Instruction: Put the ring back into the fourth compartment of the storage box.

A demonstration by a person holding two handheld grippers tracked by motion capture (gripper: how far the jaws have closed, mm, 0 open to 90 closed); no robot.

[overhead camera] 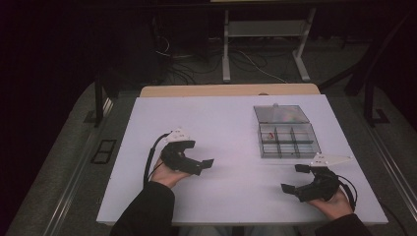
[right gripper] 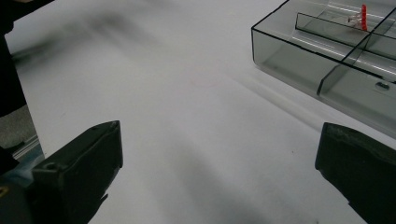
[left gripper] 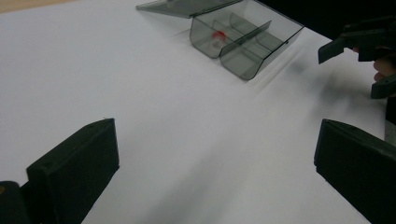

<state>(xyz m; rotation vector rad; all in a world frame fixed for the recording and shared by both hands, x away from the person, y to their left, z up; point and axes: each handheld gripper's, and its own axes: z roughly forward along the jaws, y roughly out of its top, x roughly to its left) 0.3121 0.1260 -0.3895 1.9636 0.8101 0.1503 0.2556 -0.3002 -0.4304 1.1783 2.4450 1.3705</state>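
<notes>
Both grippers idle over a white table [overhead camera: 221, 128], jaws spread wide, nothing held. Left gripper [overhead camera: 199, 166] low at the near left, pointing right across the bare top; right gripper [overhead camera: 295, 179] at the near right, just short of the box's front edge. Smoky clear compartment box [overhead camera: 287, 140] on the far right of the table, lid [overhead camera: 280, 114] hinged open and lying flat behind it. 1 small red piece [overhead camera: 270, 133] in a rear left compartment, seen again in the left gripper view [left gripper: 218, 36] and the right gripper view [right gripper: 363, 11]; remaining compartments apparently empty, though tinted walls hide some detail.

Likely trouble from here: light plastic box, unanchored, so a jaw clipping the front wall [right gripper: 289, 56] probably slides or tips it instead of entering. Narrow cells and thin dividers leave little room for wide-spread jaws; catching a divider could jolt the red piece out or jam a fingertip. Red piece tiny and partly upright, easy to pinch off-centre and flick away. Open lid also at risk of being knocked shut by a careless reach over the back. Grippers well apart now; converging on the box together invites a collision.
</notes>
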